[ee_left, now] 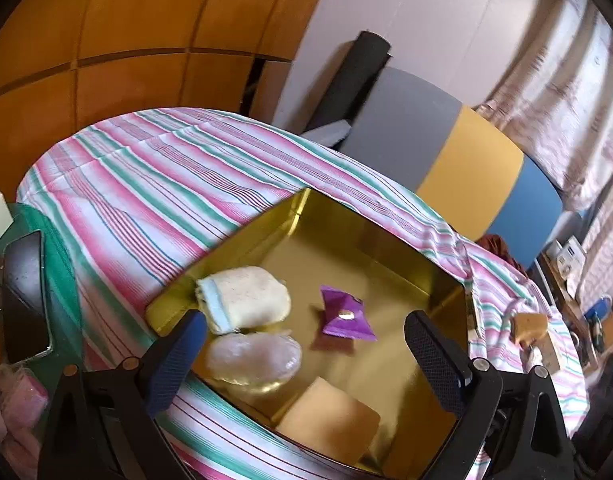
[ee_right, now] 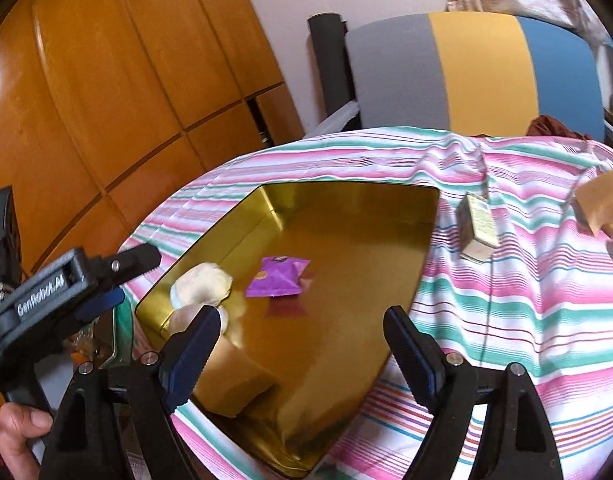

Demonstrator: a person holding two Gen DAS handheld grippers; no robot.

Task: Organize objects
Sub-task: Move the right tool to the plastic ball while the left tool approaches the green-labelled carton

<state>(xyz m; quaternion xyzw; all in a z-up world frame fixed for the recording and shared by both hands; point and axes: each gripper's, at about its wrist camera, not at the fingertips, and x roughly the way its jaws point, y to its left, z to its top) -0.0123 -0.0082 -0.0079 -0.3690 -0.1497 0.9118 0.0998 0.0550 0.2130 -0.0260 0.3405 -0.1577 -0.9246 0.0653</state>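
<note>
The left tool [ee_left: 304, 334] hangs wide apart and empty over the near end of the shallow gold metal tin [ee_left: 358, 224]; the right tool [ee_right: 302, 330] is equally wide and empty above the same tin, which sits on the striped pink, green and white cloth [ee_left: 146, 184] covering the counter.

Inside the tin, nearest the left tool, lie a cream fabric pouch with a pale blue edge [ee_left: 246, 298] and, just beside it, a clear crinkled plastic packet [ee_left: 254, 358]. Both look soft and light and would squash under a firm pinch. In the middle rests a small purple foil sachet [ee_left: 346, 318], light, thin and probably slippery; its crimped end seems the best hold. A flat tan card box [ee_left: 330, 420] lies at the near wall, stiff enough to grip across its edges.

Still outside the tin, on the cloth, stand a small cream and green printed carton [ee_right: 478, 228], rigid and easy to clamp across its narrow sides, and further off a blurred tan object [ee_right: 600, 204], too smeared to judge.
</note>
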